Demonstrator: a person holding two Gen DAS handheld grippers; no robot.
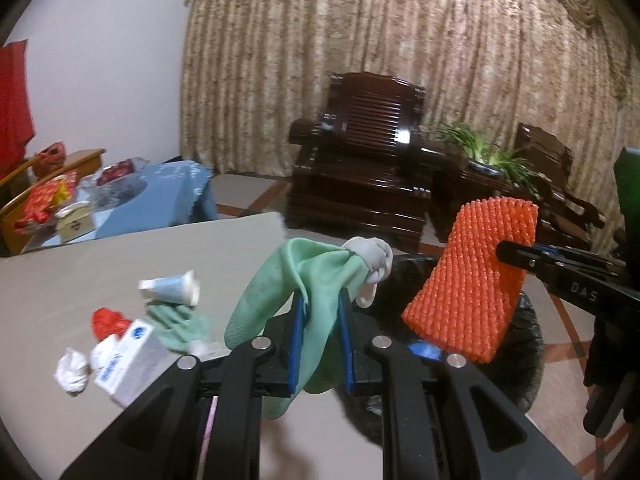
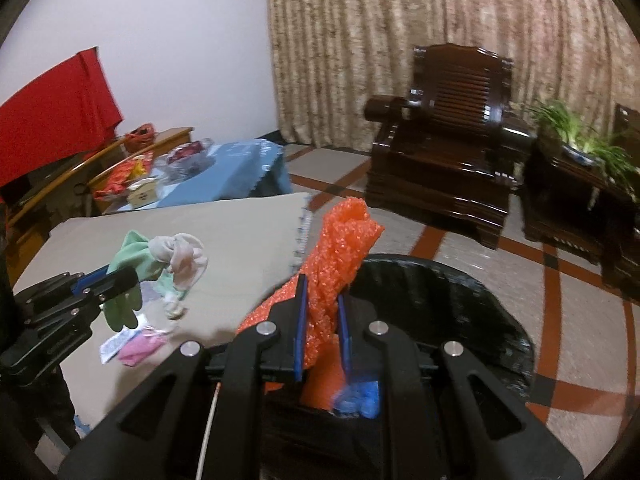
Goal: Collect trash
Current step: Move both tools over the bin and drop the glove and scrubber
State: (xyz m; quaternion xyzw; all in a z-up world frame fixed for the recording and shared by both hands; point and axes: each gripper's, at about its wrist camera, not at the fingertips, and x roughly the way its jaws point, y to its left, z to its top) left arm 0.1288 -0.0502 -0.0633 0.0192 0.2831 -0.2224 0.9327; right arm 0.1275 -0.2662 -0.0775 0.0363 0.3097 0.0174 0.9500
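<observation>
My left gripper [image 1: 323, 304] is shut on a green rubber glove [image 1: 292, 280] with a whitish glove [image 1: 370, 266] bunched at its end; the same gloves [image 2: 160, 264] show at the left in the right wrist view, held above the beige table [image 2: 240, 232]. My right gripper [image 2: 322, 300] is shut on an orange foam net [image 2: 338, 248], held over the near rim of a black-lined bin [image 2: 460, 312]. The net [image 1: 472, 280] hangs right of the gloves in the left wrist view. On the table lie a tube [image 1: 170, 287], a white-blue box [image 1: 132, 360], crumpled tissue [image 1: 72, 372] and red wrapper [image 1: 106, 320].
A pink packet [image 2: 140, 346] and a small sachet [image 2: 114, 346] lie near the table's front. Blue scraps [image 2: 360, 398] sit in the bin. Dark wooden armchair [image 2: 440, 152], a plant stand [image 2: 576, 184] and a blue-clothed side table [image 2: 240, 168] stand beyond on tiled floor.
</observation>
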